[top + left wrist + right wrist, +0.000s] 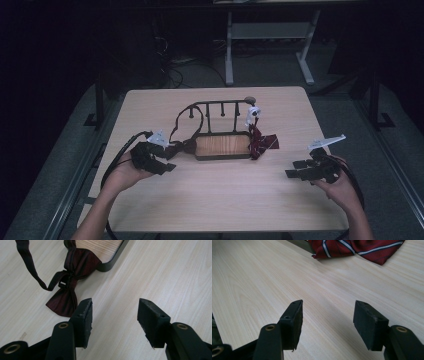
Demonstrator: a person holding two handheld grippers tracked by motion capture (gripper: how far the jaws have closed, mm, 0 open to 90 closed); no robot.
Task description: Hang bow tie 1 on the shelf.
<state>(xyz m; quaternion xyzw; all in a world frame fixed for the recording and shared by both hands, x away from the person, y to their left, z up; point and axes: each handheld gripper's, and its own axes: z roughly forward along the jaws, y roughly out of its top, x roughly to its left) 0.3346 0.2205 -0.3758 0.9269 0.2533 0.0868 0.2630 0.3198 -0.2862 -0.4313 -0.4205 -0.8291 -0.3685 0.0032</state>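
Plainly, no brand, label or writing can be read on anything. One light wood-grain table (215,200) carries everything. On its middle stands one black metal rack (220,105) with upright pegs along a top rail and a wooden tray base (222,145). Two pieces of neckwear lie at it. A dark maroon bow tie (72,282), pinched at its centre by a small buckle, rests flat on the table against the left end of the base, one wing overlapping the tray's rim; its thin strap (30,265) loops away across the tabletop. A red necktie (357,247) with white and dark stripes lies crumpled at the right end of the base.

The left gripper (115,312) sits just beside the bow tie, jaws apart with bare table between them. The right gripper (328,312) rests well apart from the necktie, jaws wide, holding nothing.
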